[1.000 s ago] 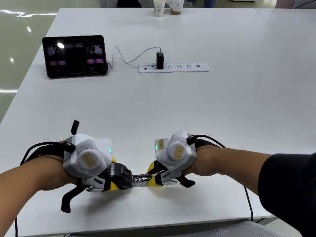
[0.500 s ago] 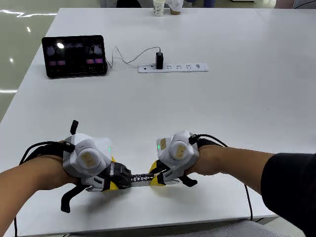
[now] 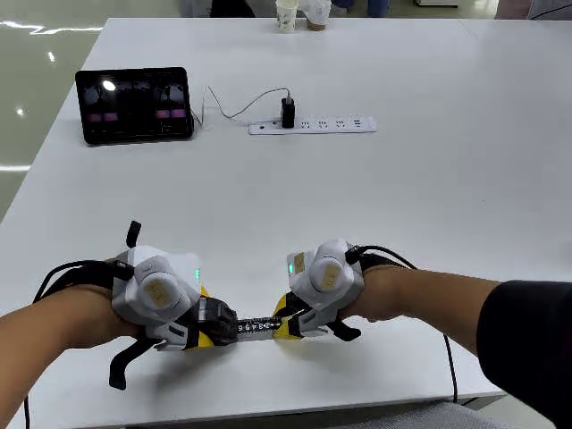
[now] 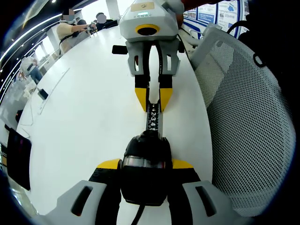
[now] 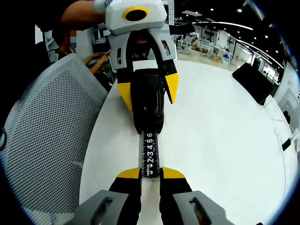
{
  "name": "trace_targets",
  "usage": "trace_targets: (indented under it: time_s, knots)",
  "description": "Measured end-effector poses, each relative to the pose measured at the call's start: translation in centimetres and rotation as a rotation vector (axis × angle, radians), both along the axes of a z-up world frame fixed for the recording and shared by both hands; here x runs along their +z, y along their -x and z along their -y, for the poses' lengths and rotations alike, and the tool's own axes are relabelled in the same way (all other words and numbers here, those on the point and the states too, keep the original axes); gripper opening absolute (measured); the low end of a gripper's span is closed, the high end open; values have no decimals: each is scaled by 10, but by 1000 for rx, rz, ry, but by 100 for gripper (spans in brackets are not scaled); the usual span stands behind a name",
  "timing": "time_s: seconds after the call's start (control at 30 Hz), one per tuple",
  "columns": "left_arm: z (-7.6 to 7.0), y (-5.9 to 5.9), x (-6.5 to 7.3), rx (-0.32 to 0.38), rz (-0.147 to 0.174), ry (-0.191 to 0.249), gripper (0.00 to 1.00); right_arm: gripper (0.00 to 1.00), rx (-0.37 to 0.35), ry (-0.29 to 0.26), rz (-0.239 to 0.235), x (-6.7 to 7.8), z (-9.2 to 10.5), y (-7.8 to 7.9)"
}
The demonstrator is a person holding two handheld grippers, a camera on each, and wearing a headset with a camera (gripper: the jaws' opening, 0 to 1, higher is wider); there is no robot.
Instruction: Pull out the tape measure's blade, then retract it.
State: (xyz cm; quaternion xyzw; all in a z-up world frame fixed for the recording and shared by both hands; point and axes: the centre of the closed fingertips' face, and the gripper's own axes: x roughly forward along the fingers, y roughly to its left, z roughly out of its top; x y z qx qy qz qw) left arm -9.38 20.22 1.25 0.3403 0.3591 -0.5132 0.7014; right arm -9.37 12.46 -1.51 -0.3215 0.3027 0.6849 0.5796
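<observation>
Tape measure (image 3: 219,320): black case, low over the near edge of the surface (image 3: 402,197).
Blade (image 3: 256,324): a short length is out; its long axis runs left-right along the near edge, with the case at the left and the tip at the right.
Left gripper (image 3: 207,326): yellow-tipped fingers (image 4: 108,164) clamp the sides of the case.
Right gripper (image 3: 286,324): fingers (image 5: 127,173) are pressed together on the blade tip.
Gripper views: the numerals are readable, 2 to 4 from the left and 2 to 6 from the right; a mesh chair (image 4: 243,117) is beside the near edge.
Head view: tablet (image 3: 134,103) far left and power strip (image 3: 313,124) far centre, both well apart from the tape measure.
</observation>
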Motion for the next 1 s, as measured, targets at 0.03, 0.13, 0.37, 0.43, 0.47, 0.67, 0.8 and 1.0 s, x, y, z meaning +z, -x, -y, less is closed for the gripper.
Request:
trace_targets:
  time_s: [0.03, 0.13, 0.37, 0.43, 0.47, 0.67, 0.8, 1.0]
  knots:
    - [0, 0, 0, 0, 0, 1, 32, 11, -1, 0, 0, 0, 1, 0]
    - [0, 0, 0, -2, 0, 0, 32, 11, 0, 2, 2, 0, 2, 0]
    - [1, 0, 0, -4, 9, 4, 32, 11, -7, 0, 1, -1, 6, -1]
    - [1, 0, 0, -5, 8, 4, 32, 11, -10, -1, -2, -1, 7, -1]
    - [1, 0, 0, -5, 8, 4, 32, 11, -9, -1, -1, -1, 8, -1]
    - [1, 0, 0, -4, 8, 5, 32, 11, -6, 0, 3, 0, 12, -1]
    - [1, 0, 0, -4, 8, 5, 32, 11, -3, 1, 6, 1, 14, -2]
    - [2, 1, 0, -4, 8, 4, 32, 11, -4, 1, 8, 1, 18, -3]
